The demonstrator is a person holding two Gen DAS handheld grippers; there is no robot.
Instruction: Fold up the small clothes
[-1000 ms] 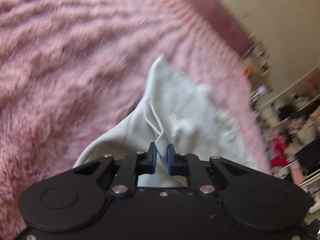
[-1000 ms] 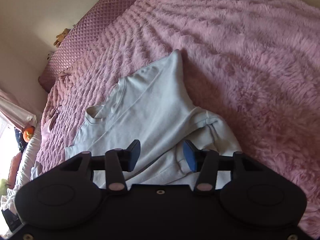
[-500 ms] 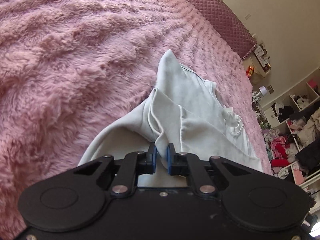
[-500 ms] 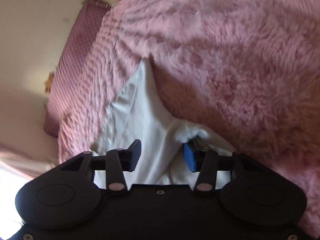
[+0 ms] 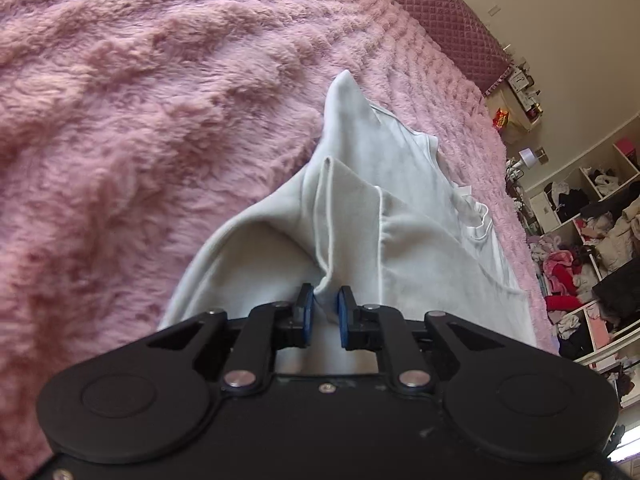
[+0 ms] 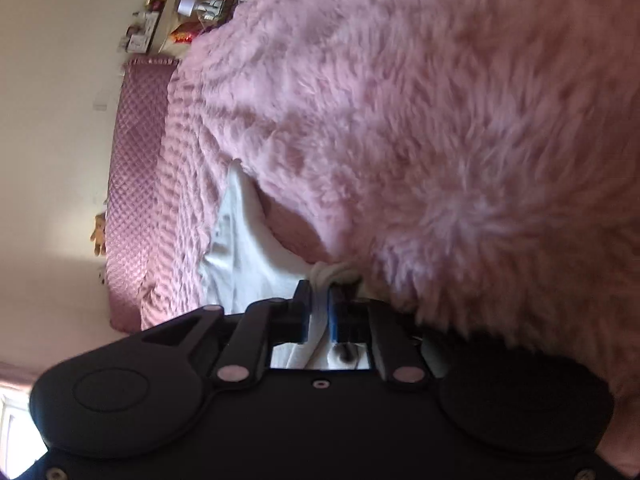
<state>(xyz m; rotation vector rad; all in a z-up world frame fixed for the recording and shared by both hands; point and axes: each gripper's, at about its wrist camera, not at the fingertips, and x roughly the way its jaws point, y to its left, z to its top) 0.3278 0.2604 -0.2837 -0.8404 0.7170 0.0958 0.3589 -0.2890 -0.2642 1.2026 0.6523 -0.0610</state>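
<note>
Lying on a fluffy pink blanket (image 5: 140,120) that covers the bed, a small pale grey top (image 5: 404,216) is being seen from the left wrist. A gathered fold of its cloth is being pinched by the left tongs (image 5: 322,304), whose blue pads are standing nearly together with the fabric bunched between them. The rest of the garment is being spread away from the tongs toward a quilted mauve headboard (image 5: 440,12). Cluttered shelves (image 5: 592,216) are being shown at the right edge.

From the right wrist, which is being held rolled onto its side, the same top (image 6: 248,256) is being seen against the blanket (image 6: 440,140). The right tongs (image 6: 319,300) are being held closed on a rolled edge of the garment, their jaws having just been closing, with white cloth being squeezed between the pads. The headboard (image 6: 136,184) is being shown at the left.
</note>
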